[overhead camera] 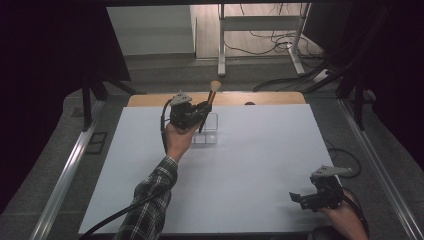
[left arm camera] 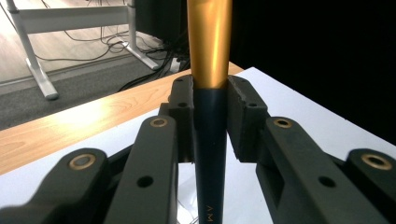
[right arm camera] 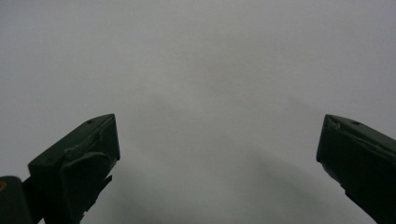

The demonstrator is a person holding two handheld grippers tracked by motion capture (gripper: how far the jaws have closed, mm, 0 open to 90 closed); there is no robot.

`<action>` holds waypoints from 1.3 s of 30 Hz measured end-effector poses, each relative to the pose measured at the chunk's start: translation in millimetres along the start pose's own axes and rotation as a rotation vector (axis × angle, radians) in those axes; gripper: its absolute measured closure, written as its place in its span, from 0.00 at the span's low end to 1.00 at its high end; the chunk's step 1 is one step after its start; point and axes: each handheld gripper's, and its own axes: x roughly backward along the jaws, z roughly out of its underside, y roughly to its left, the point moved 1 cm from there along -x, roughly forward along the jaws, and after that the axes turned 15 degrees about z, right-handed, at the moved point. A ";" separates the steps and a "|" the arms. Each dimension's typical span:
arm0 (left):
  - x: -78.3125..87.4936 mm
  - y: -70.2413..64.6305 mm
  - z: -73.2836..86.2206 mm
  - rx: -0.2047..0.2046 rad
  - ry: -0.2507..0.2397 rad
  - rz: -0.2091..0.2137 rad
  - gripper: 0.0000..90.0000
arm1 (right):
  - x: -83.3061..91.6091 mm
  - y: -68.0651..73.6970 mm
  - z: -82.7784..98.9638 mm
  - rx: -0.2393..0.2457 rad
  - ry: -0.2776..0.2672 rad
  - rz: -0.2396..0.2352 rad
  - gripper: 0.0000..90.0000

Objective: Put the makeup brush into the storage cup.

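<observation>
The left gripper [overhead camera: 204,111] is clamped on a makeup brush [overhead camera: 208,105], its pads pressing the dark handle just below the gold ferrule, and the brush stands tilted over a clear box [overhead camera: 212,131] at the white table's [overhead camera: 260,160] far side. The right gripper [overhead camera: 300,198] rests near the table's near right corner, jaws spread wide with nothing between them.

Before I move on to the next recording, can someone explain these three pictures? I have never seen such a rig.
A person sits at a white table and holds a hand-operated two-jaw gripper in each hand. The high view looks down from above. The other two come from cameras riding on the grippers. The left gripper is shut on a makeup brush with a dark handle and gold collar, bristles up, by a clear plastic box standing on the table. The left gripper view shows that brush clamped between the jaws. The right gripper waits near the table's near right corner, jaws open, with nothing between them.
</observation>
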 end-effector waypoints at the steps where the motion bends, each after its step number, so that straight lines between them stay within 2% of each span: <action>1: -0.9 0.5 0.2 -0.001 -0.001 -0.001 0.82 | 0.1 0.0 0.0 -0.001 0.000 -0.001 0.00; 22: -22.6 7.9 -7.3 -0.005 -0.022 -0.022 0.82 | 0.3 0.2 0.1 0.000 -0.002 -0.005 0.00; 29: -31.4 9.8 -6.9 0.014 -0.051 -0.018 0.82 | 0.5 -0.1 0.3 -0.001 -0.002 -0.007 0.00; 39: -36.4 13.1 -8.1 -0.004 -0.037 -0.045 0.82 | 0.2 0.2 0.4 0.002 0.002 -0.011 0.00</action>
